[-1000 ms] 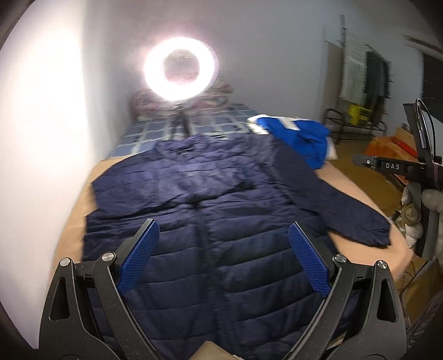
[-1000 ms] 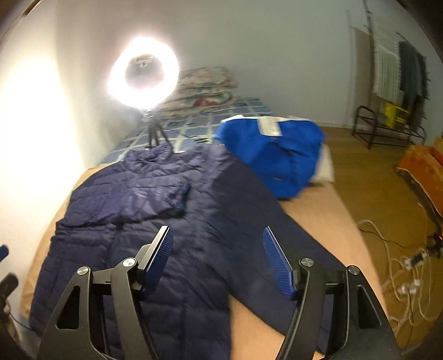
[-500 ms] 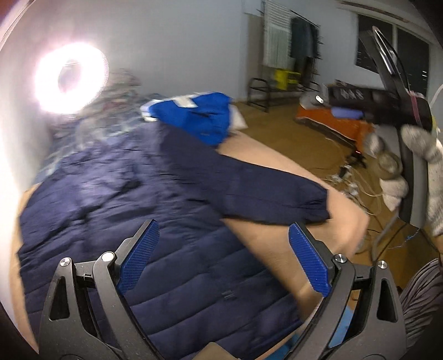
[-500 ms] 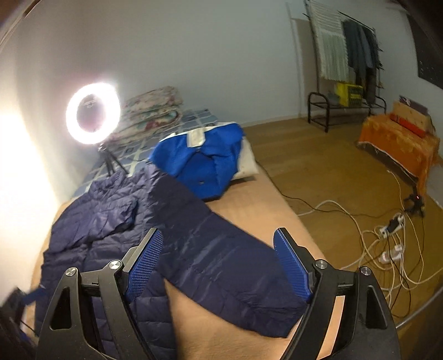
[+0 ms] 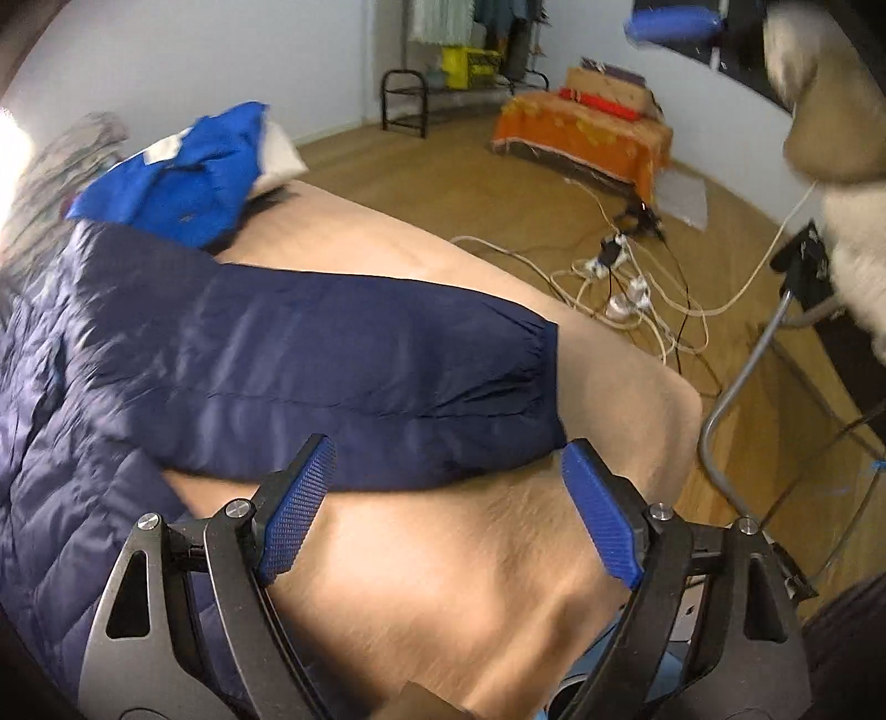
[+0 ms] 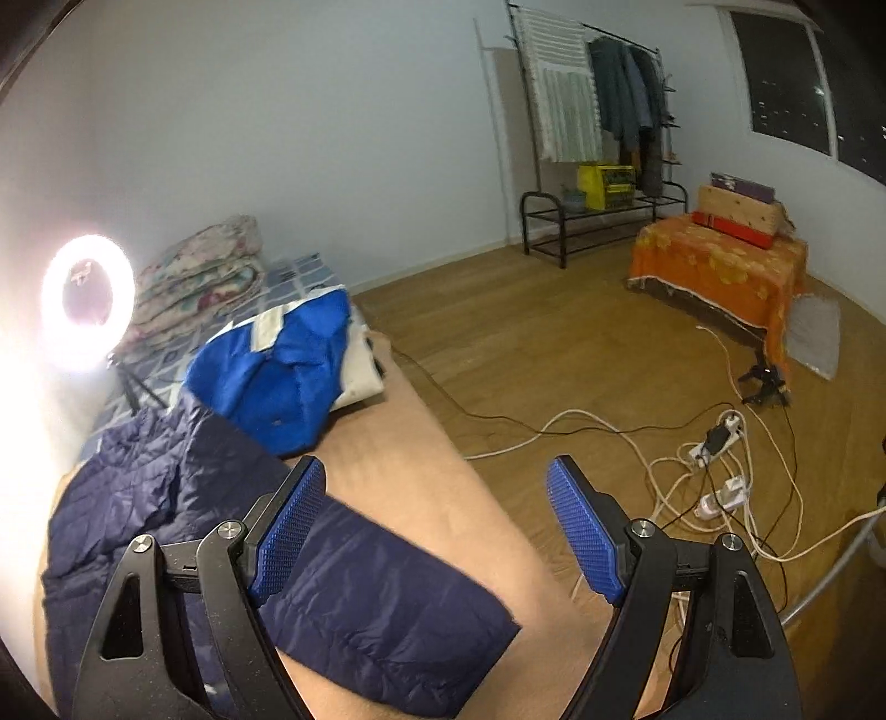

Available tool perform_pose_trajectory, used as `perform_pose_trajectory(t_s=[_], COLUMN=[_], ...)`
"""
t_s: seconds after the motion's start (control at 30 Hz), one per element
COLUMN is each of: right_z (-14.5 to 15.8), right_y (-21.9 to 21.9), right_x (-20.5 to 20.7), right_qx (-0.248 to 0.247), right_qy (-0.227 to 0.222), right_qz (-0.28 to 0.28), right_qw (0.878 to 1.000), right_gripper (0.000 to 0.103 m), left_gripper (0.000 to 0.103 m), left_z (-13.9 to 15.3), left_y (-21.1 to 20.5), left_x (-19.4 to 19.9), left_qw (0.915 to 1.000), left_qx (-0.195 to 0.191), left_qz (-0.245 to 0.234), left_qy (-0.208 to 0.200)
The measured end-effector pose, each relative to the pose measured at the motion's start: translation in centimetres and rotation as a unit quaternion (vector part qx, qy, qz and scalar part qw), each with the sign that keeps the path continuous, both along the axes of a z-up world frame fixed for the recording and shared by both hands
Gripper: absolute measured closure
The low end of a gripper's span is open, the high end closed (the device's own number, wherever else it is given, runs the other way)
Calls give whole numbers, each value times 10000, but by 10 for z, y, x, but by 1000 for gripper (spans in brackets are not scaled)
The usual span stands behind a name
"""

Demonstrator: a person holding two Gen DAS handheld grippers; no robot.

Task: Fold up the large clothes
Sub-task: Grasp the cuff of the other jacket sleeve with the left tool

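A dark navy quilted jacket lies spread on a tan-covered bed. Its right sleeve stretches out flat toward the bed's edge, cuff at the right. My left gripper is open and empty, just short of the sleeve's near edge by the cuff. In the right wrist view the same sleeve lies below my right gripper, which is open and empty above the bed's side edge. The right gripper's blue pad shows at the top of the left wrist view.
A bright blue garment on a white pillow lies beyond the jacket. A lit ring light stands at the bed's head by folded quilts. Cables and power strips lie on the wood floor; an orange-covered box and clothes rack stand behind.
Both grippers have swung right, from over the jacket's body toward the outstretched sleeve and bed edge. The left gripper has come down close to the cuff. Both stayed open.
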State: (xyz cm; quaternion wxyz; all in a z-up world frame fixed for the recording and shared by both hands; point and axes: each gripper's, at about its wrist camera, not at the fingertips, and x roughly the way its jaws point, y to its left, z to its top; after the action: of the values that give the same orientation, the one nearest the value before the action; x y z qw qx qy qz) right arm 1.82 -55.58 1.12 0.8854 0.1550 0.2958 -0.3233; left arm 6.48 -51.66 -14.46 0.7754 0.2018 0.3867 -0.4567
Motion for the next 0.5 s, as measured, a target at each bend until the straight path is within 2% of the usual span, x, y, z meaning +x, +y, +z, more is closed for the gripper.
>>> perform_pose_trajectory(t_s=[0.03,0.1,0.33,0.5], right_z=[2,5,5,5], right_y=[-5,-12,-29,-31], right_x=[-2,-7,-14,-14], right_qx=[22,107,215,238], right_qy=[-38,-134,-232,-238], right_qz=[-63,-185,-491,-546], right_qw=[10000,9997,9983,9979], right_gripper=[21,21,21,21], left_gripper=[18,28,28,28], left_z=[-5,-14,-48,-71], left_y=[-7,-26,-82,-105], left_x=[1,-1,-2,-3], left_qw=[9999,9996,9969,9939], left_qx=[21,107,609,1065], left_qz=[-95,-199,-301,-262], left_qy=[31,170,396,154])
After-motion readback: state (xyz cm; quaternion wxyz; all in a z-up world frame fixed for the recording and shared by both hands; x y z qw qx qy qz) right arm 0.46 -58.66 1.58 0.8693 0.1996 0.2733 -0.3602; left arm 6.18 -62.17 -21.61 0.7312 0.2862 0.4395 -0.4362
